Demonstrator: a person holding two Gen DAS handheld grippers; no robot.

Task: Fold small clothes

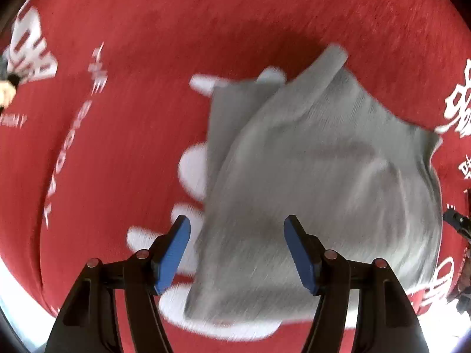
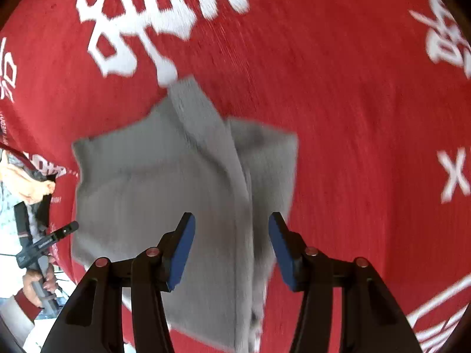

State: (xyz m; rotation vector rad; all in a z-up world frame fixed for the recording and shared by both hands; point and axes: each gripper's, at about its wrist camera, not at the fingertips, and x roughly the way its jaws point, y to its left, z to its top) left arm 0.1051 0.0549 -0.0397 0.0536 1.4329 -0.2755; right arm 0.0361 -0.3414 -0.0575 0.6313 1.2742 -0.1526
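Observation:
A small grey knitted garment (image 1: 323, 176) lies folded on a red cloth, with one narrow part pointing to the far side. In the left wrist view my left gripper (image 1: 237, 223) hangs open over the garment's near left edge, and its blue pads (image 1: 173, 253) touch nothing. The right wrist view shows the same garment (image 2: 153, 182) with a folded flap along its right side. My right gripper (image 2: 232, 220) stands open above that fold line, with the cloth below its pads and not pinched. Both pictures are blurred.
The red cloth (image 1: 132, 44) with large white printed characters (image 2: 153, 14) covers the whole surface under the garment. A person's hand (image 2: 38, 286) holds a tool handle at the left edge of the right wrist view. A pale edge (image 1: 11, 288) shows beyond the cloth at the lower left.

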